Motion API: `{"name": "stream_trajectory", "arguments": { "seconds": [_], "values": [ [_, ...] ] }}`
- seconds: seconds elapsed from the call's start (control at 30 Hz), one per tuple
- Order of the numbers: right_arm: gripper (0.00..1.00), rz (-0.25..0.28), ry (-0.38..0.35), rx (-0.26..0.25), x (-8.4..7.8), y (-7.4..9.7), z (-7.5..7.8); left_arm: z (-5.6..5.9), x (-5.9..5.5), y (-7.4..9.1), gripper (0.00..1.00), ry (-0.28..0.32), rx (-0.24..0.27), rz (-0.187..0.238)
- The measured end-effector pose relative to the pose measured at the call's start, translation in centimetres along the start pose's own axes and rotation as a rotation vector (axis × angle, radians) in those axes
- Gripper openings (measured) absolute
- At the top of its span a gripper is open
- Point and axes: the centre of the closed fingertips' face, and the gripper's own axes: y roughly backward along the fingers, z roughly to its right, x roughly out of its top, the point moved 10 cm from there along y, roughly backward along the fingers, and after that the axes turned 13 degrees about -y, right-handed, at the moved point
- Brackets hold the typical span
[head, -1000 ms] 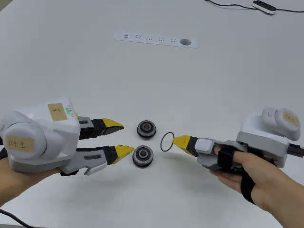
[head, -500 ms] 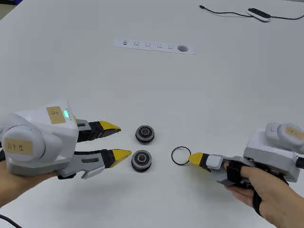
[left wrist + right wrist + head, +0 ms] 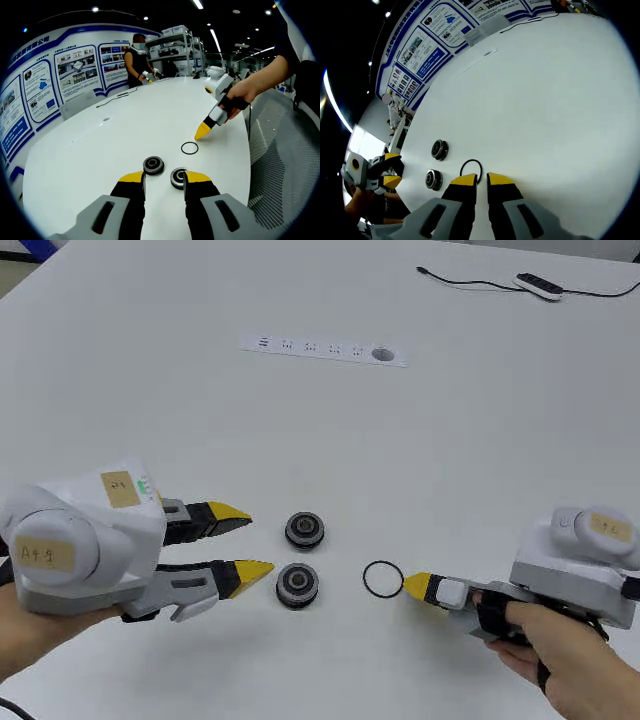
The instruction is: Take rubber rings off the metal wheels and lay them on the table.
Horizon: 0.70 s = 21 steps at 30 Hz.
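Two small metal wheels lie side by side on the white table, the far wheel (image 3: 305,530) (image 3: 153,165) (image 3: 439,149) and the near wheel (image 3: 297,585) (image 3: 178,178) (image 3: 433,180). My left gripper (image 3: 250,541) (image 3: 165,177) is open just left of them, its near fingertip close to the near wheel. A thin black rubber ring (image 3: 383,578) (image 3: 189,148) (image 3: 471,168) lies flat on the table right of the wheels. My right gripper (image 3: 412,585) (image 3: 481,179) points at the ring with its tip just short of it, jaws a narrow gap apart and holding nothing.
A white power strip (image 3: 322,348) lies across the table's far middle. A black cable with a small device (image 3: 538,283) sits at the far right. Other people stand beyond the table's far end (image 3: 137,57).
My right gripper drew back to the right with the ring at its tip. The ring now lies on the table, apart from the tip. The left gripper barely moved.
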Motion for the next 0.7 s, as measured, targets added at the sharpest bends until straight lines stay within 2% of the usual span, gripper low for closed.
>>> {"name": "stream_trajectory", "arguments": {
  "seconds": [0.03, 0.13, 0.27, 0.3, 0.4, 0.57, 0.67, 0.7],
  "values": [
    [0.11, 0.030, -0.021, 0.024, 0.3, 0.1, -0.1, 0.0, 0.0, -0.1, 0.31, 0.001, 0.000, 0.000],
    [0.13, 0.046, -0.062, 0.085, 0.6, 0.2, -0.4, 0.1, -0.1, -0.2, 0.31, 0.016, 0.007, 0.003],
    [0.20, 0.079, -0.036, 0.171, 1.1, 0.1, -1.3, 0.4, -0.5, -0.9, 0.31, 0.011, -0.014, -0.015],
    [0.24, 0.102, -0.021, 0.208, 1.3, 0.1, -1.8, 0.4, -0.5, -1.1, 0.31, 0.012, -0.020, -0.016],
    [0.36, 0.128, 0.006, 0.267, 1.6, -0.1, -2.6, 0.5, -0.6, -1.7, 0.31, 0.020, -0.030, -0.017],
    [0.43, 0.098, 0.018, 0.325, 1.4, -0.4, -3.5, 0.9, -1.0, -2.8, 0.30, 0.017, -0.058, -0.036],
    [0.46, 0.063, 0.068, 0.352, 0.9, -0.6, -3.8, 1.0, -1.2, -3.2, 0.29, 0.024, -0.074, -0.041],
    [0.46, 0.034, 0.097, 0.384, 0.6, -0.7, -4.1, 1.1, -1.2, -3.4, 0.29, 0.029, -0.078, -0.037]
  ]
}}
